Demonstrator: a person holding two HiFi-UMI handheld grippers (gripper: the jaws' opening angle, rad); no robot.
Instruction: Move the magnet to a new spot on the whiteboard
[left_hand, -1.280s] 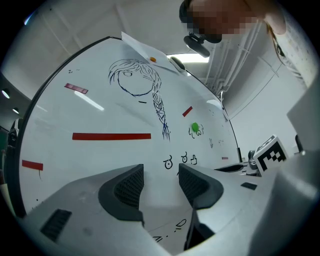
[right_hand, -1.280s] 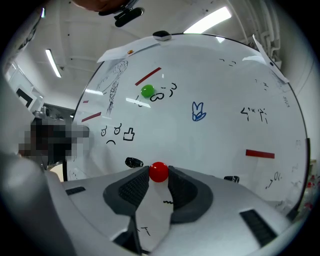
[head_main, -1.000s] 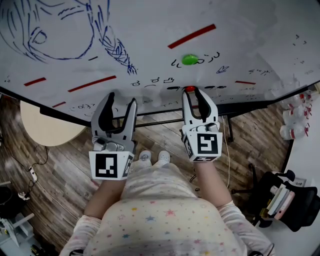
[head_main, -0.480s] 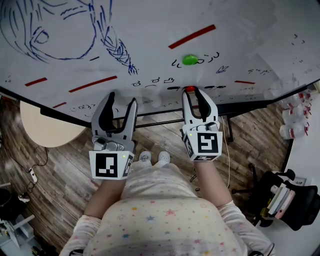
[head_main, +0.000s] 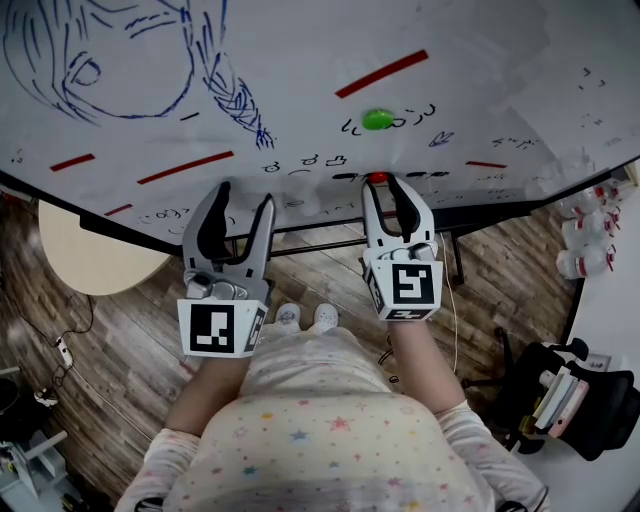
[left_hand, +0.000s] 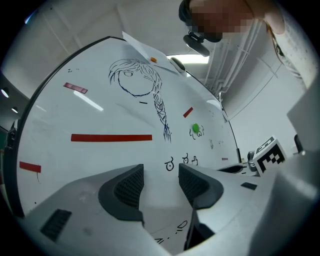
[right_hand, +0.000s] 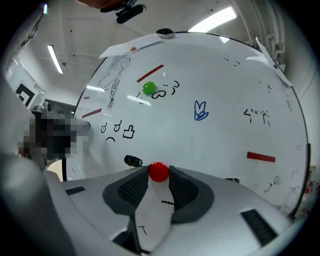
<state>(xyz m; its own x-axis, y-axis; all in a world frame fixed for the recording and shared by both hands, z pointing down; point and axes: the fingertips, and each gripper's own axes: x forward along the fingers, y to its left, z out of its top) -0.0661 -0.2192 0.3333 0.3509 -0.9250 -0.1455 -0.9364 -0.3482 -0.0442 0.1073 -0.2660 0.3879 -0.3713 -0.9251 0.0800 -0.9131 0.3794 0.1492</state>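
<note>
**Head view.** Whiteboard (head_main: 300, 60) with a blue sketch of a braided head (head_main: 100, 70), red strips and black marks too small to read. The left gripper (head_main: 243, 197) and right gripper (head_main: 381, 183) are held side by side on outstretched forearms, marker cubes facing the camera and tips at the board's lower edge.

**Left gripper view.** The jaws stand well apart, with only the board surface between them. A green magnet (left_hand: 195, 129) sits up to the right.

**Right gripper view.** The jaws are clamped on the red magnet (right_hand: 159, 171), which sits on the board near its lower edge. Black face and thumbs-up doodles (right_hand: 117, 131) are at upper left.
</note>
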